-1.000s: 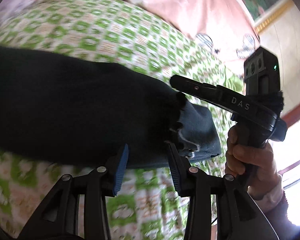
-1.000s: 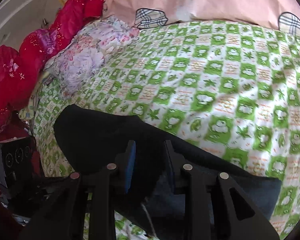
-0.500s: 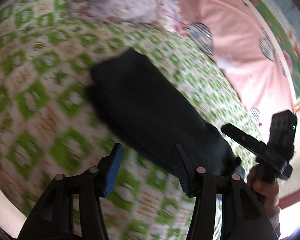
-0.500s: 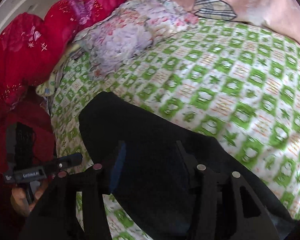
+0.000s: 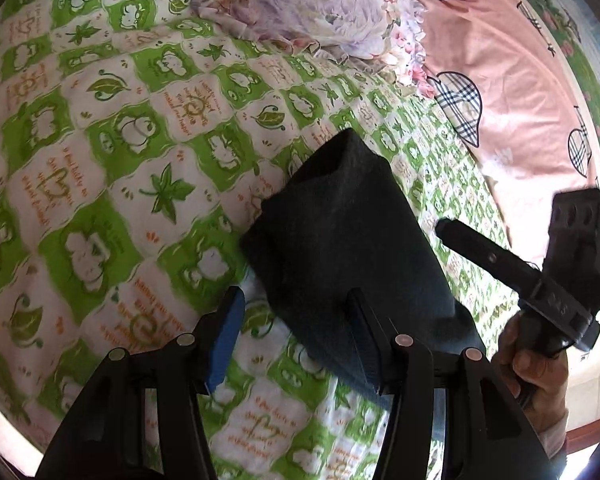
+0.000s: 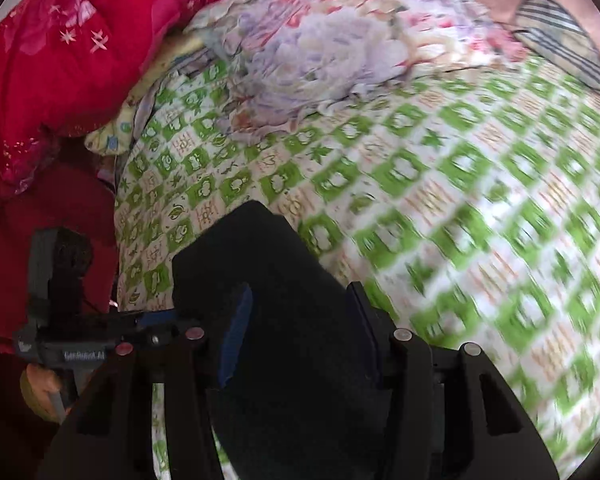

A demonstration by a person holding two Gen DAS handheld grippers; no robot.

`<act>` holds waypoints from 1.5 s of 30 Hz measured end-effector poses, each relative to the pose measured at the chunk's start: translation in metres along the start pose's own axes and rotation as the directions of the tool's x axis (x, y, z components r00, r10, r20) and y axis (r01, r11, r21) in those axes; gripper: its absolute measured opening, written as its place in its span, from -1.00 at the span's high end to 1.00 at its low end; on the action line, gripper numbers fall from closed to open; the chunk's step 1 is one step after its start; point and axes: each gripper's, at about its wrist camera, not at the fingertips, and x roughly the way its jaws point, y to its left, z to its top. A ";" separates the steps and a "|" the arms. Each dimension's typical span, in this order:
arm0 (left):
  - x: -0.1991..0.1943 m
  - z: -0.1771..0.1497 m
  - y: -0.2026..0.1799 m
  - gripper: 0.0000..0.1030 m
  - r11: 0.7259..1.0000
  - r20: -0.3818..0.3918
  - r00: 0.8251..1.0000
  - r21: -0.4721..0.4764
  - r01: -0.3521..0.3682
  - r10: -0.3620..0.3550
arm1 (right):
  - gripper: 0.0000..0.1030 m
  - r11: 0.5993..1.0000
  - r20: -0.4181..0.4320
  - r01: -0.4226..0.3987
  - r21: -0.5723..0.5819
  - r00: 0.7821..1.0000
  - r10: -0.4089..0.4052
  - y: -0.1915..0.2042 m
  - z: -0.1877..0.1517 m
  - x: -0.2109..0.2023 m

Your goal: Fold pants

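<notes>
The dark navy pants lie folded into a narrow bundle on the green-and-white patterned bedspread. My left gripper is open and empty, its fingers above the bundle's near left edge. My right gripper is open and empty, hovering over the same dark bundle. The right gripper also shows in the left wrist view, held in a hand to the right of the pants. The left gripper shows in the right wrist view at the far left.
A floral pillow lies at the head of the bed. A pink blanket with plaid hearts lies to the right. A red quilt is heaped at the left in the right wrist view.
Both grippers have opened, let go of the pants and pulled back. The pants lie folded on the bedspread, seen from farther away.
</notes>
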 end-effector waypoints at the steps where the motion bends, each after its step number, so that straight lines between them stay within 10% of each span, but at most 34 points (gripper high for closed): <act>1: 0.002 0.002 0.002 -0.04 1.000 0.001 1.000 -0.006 0.004 -0.004 | 0.02 1.000 -0.013 -0.012 -0.007 1.000 0.011 0.001 0.005 0.007; 8: 0.008 0.005 0.007 -0.01 0.999 0.020 0.999 -0.021 0.041 -0.041 | 0.02 0.994 -0.149 -0.087 -0.067 0.986 0.076 0.000 0.023 0.056; 11: 0.007 0.004 0.011 0.05 0.999 0.023 0.999 -0.015 0.046 -0.046 | 0.36 0.988 -0.202 -0.145 -0.053 0.971 0.132 -0.007 0.022 0.064; 16: 0.006 0.003 0.011 0.11 0.999 0.039 0.998 0.004 0.049 -0.049 | 0.62 0.967 -0.143 -0.253 0.014 0.957 0.253 -0.021 0.018 0.045; 28: -0.021 0.009 -0.024 0.57 0.980 0.073 0.981 0.098 0.172 -0.180 | 0.62 0.968 0.022 -0.249 0.022 0.968 0.248 -0.014 0.011 -0.009; 45: -0.079 -0.049 -0.170 0.57 0.815 -0.001 0.918 0.462 0.351 -0.396 | 0.62 0.980 0.415 -0.193 0.056 0.897 0.153 -0.022 -0.071 -0.164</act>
